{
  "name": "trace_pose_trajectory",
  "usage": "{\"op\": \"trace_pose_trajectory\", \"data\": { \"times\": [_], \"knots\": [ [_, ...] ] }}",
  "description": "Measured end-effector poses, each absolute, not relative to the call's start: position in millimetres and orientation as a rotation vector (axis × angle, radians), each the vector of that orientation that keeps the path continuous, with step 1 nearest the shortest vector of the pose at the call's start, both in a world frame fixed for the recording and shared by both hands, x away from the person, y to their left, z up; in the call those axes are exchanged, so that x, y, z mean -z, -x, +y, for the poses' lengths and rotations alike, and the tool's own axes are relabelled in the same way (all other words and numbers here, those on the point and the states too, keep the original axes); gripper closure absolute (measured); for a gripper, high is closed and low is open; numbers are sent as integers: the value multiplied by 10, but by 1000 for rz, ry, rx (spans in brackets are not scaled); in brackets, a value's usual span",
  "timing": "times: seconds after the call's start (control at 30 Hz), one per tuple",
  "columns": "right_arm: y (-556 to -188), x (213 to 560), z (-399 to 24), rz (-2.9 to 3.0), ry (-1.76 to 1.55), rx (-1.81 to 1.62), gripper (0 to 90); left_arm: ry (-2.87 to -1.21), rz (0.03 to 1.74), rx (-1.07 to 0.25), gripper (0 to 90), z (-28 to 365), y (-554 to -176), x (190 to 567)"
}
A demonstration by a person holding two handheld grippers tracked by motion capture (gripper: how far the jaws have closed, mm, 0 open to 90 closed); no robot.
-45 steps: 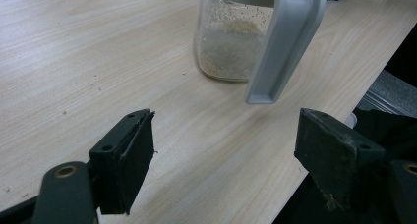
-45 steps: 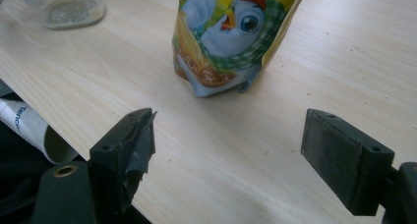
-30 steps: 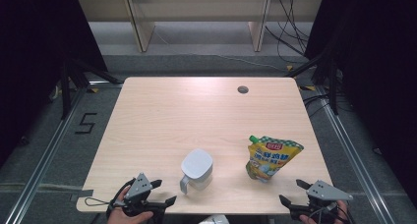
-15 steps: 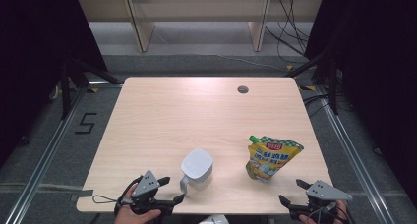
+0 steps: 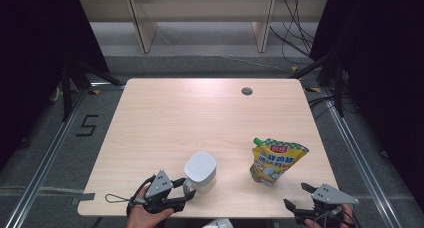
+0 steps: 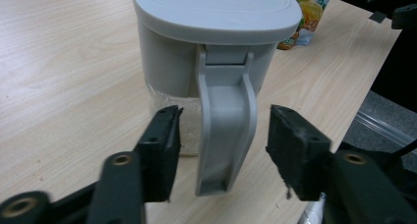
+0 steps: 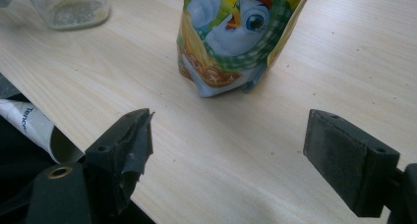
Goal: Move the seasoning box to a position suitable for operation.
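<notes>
A grey-lidded jug (image 5: 201,171) is seen standing upright near the front edge of the light wooden table (image 5: 200,118), its lower part clear and holding a pale granular filling. Its grey handle (image 6: 226,130) is turned toward the left gripper (image 5: 181,194), which is held level at the table's near edge. In the left gripper view the handle is framed between the two black jaws, with a gap visible on each side, so nothing is gripped; the jaws have just been closing around it (the pads are not yet pressed against it).

A yellow stand-up pouch (image 5: 276,159), printed with a cartoon chick, is set upright to the right of the jug and well apart from it. The right gripper (image 5: 299,204) is held low at the table's front right corner, pointed toward the pouch; in the right gripper view its jaws are spread wide with only bare table between them, the pouch (image 7: 236,37) standing beyond them untouched.
</notes>
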State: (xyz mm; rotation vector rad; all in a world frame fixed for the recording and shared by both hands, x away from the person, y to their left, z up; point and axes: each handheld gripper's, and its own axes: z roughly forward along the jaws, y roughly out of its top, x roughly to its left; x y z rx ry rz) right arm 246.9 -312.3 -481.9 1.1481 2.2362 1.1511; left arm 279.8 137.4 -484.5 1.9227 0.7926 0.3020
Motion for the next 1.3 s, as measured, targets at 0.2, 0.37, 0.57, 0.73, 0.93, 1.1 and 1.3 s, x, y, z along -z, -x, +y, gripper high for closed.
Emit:
{"op": "trace_pose_trajectory", "data": {
  "times": [0.2,0.37,0.57,0.73,0.93,1.1,1.3],
  "knots": [
    [-2470,4820,-3122,2234,-1141,-1135,202,-1936,767,-326,672,1387,-2800,4839],
    [-2473,4823,-3112,2244,-1129,-1141,206,-1947,748,-338,677,1402,-2807,4840],
    [-2466,4822,-3113,2236,-1125,-1141,206,-1954,753,-395,674,1560,-2873,4828],
    [-2458,4817,-3105,2246,-1133,-1128,207,-1942,747,-378,664,1667,-2932,4853],
    [-2466,4821,-3111,2249,-1115,-1124,207,-1953,729,-383,669,1677,-2947,4865],
    [-2465,4821,-3109,2244,-1113,-1126,209,-1969,673,-378,679,1703,-2983,4865],
    [-2454,4829,-3083,2254,-1155,-1145,210,-1976,623,-342,684,1723,-3027,4874]
  ]
}}
